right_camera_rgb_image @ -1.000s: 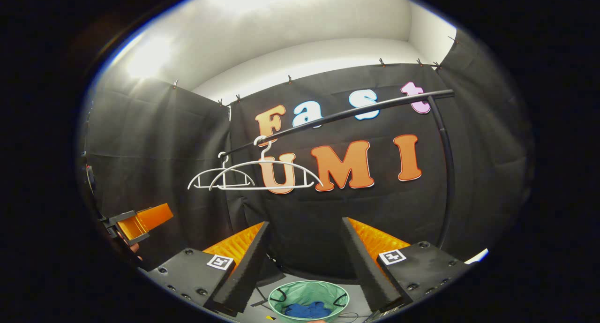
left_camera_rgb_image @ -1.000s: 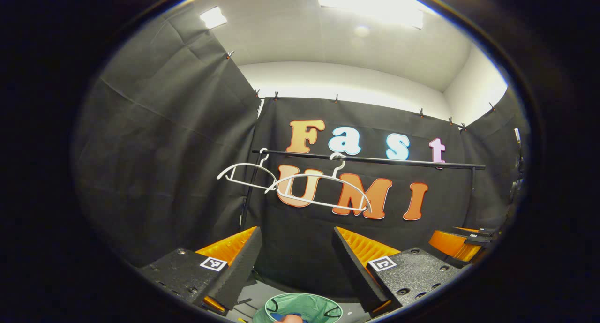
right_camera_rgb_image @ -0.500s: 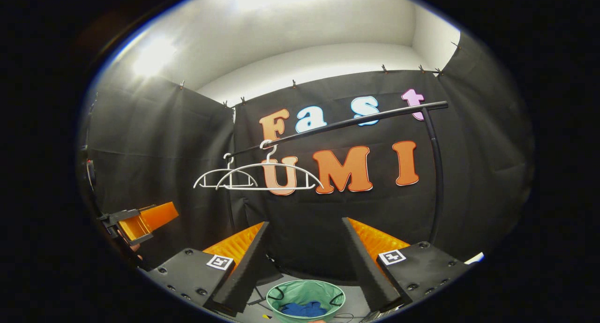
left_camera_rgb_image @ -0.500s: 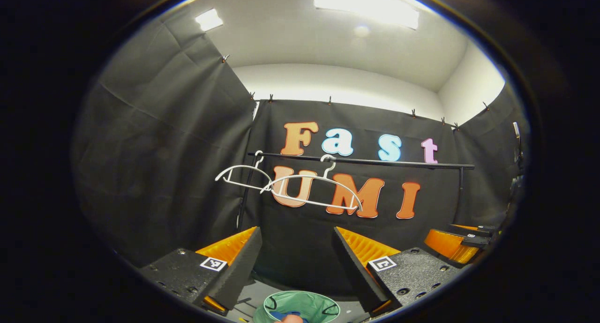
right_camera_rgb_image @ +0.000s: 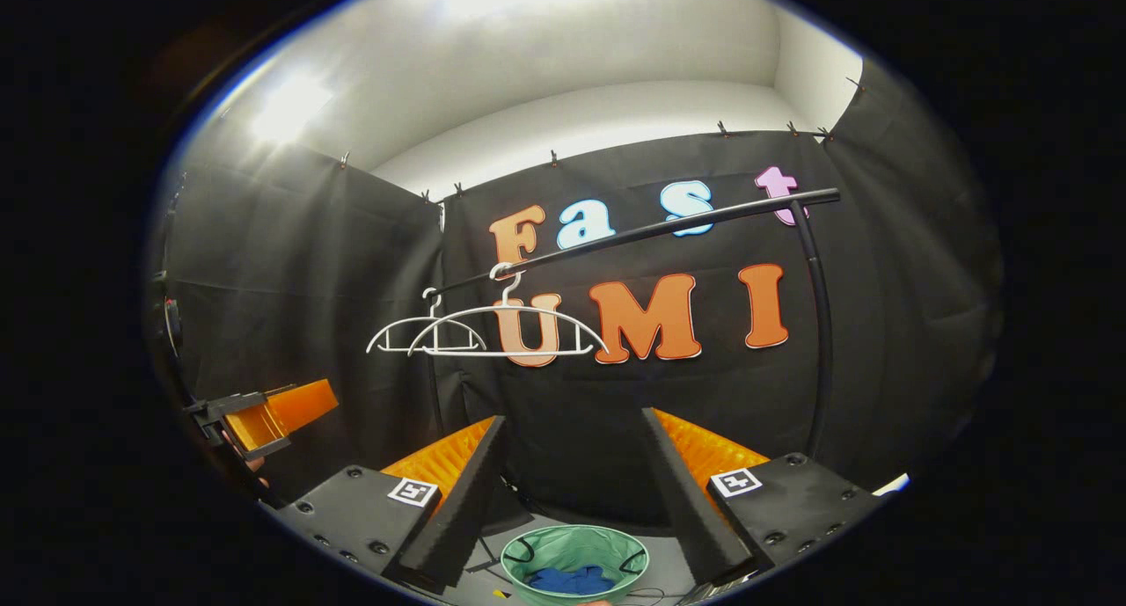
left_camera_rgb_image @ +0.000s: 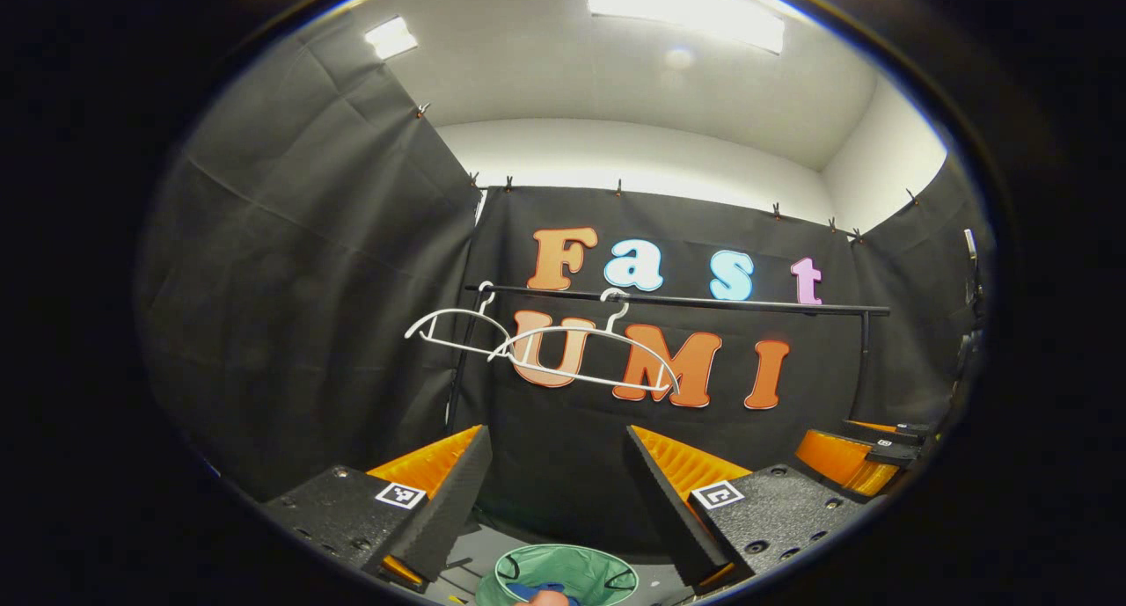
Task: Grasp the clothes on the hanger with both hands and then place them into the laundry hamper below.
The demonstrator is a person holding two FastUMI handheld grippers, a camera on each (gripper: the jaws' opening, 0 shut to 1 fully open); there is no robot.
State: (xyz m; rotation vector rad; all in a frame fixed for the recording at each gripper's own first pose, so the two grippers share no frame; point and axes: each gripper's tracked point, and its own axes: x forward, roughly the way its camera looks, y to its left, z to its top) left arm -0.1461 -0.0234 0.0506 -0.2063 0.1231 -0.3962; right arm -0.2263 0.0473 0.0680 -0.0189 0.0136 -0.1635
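Observation:
Two bare white hangers (left_camera_rgb_image: 589,360) (right_camera_rgb_image: 510,335) hang side by side on a black rail (left_camera_rgb_image: 704,303) (right_camera_rgb_image: 651,229). Below stands a round green laundry hamper (left_camera_rgb_image: 598,566) (right_camera_rgb_image: 573,549) with blue clothes (right_camera_rgb_image: 563,580) lying inside. My left gripper (left_camera_rgb_image: 556,439) is open above the hamper, nothing between its fingers. My right gripper (right_camera_rgb_image: 573,421) is open too and holds nothing. In the right gripper view the left gripper (right_camera_rgb_image: 264,412) shows at the far left. At the far right of the left gripper view is the right gripper (left_camera_rgb_image: 849,456).
The rail's black upright post (right_camera_rgb_image: 822,324) stands at the right, and another post (left_camera_rgb_image: 457,368) at the left end. Black cloth walls close the booth on three sides. Grey floor (right_camera_rgb_image: 660,571) lies around the hamper.
Both views have drawn back a little from the rail since a second ago, and hardly moved in the last half second. The hangers sway slightly. Both grippers stay open.

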